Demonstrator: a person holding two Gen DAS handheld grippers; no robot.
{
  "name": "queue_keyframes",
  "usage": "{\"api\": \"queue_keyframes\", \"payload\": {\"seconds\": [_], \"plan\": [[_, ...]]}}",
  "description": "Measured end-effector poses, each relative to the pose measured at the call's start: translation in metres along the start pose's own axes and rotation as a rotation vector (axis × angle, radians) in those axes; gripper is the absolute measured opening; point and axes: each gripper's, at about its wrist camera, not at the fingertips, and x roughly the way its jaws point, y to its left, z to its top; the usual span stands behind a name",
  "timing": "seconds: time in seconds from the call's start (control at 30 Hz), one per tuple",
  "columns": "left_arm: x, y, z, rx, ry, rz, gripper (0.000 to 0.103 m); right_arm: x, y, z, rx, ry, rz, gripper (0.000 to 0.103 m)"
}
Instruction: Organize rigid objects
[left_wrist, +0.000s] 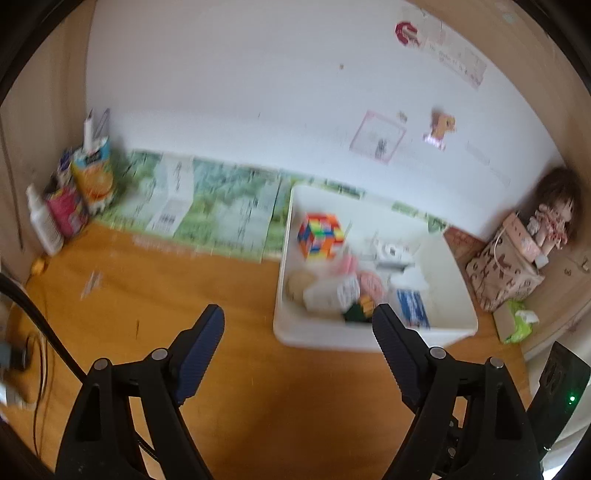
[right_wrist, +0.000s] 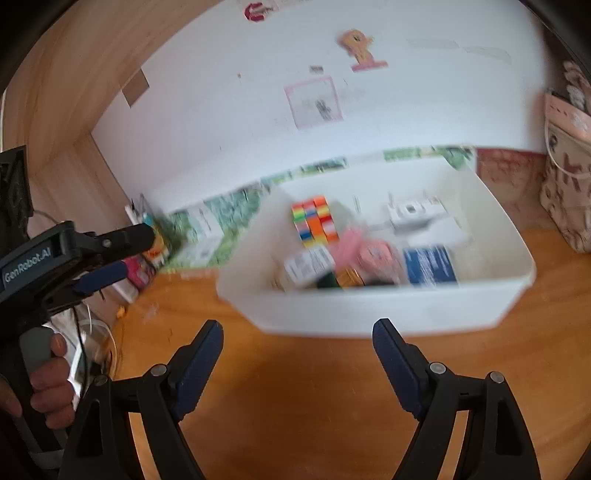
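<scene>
The left gripper (left_wrist: 297, 332) is released, its jaws spread wide with nothing between them, held above the bare wooden desk (left_wrist: 166, 314). The white bin (left_wrist: 369, 338) sits just ahead of it and to the right, with its near wall beside the right fingertip. Inside the bin, the cube (left_wrist: 320, 235) stands at the far left corner, a blue-and-white box (left_wrist: 413, 308) lies at the near right, and a white bottle (left_wrist: 332, 293) lies near the front; the rest is too blurred to tell.

The right gripper (right_wrist: 297, 332) is also released and empty, and the bin (right_wrist: 369, 314) lies directly ahead, its near wall just beyond both fingertips. In that view the cube (right_wrist: 314, 223) is at the far left of the bin and the blue-and-white box (right_wrist: 430, 266) at the near right.

Far left of the left gripper, cartons (left_wrist: 86, 184) stand in the corner; far right, a doll (left_wrist: 554, 214) sits on a patterned bag (left_wrist: 502, 273)
</scene>
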Motion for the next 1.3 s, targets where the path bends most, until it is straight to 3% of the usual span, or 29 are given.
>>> {"api": "queue_keyframes", "payload": {"seconds": [0.23,0.6,0.7,1.1,1.3], "plan": [[-0.017,-0.021,-0.043,-0.008,0.118,0.015,0.1,-0.043,-0.015,-0.033,-0.04,0.1,-0.046,0.084],[-0.034,-0.055,-0.104,0.081,0.232,0.08,0.102,-0.086,-0.057,-0.085,0.046,0.227,-0.118,0.087],[-0.037,-0.057,-0.11,0.084,0.247,0.09,0.102,-0.089,-0.063,-0.091,0.074,0.236,-0.135,0.103],[-0.064,-0.068,-0.09,0.069,0.209,0.106,0.102,-0.122,-0.043,-0.052,0.067,0.193,-0.112,0.103],[-0.084,-0.081,-0.076,0.079,0.138,0.081,0.102,-0.156,-0.023,-0.028,0.002,0.145,-0.109,0.103]]}}
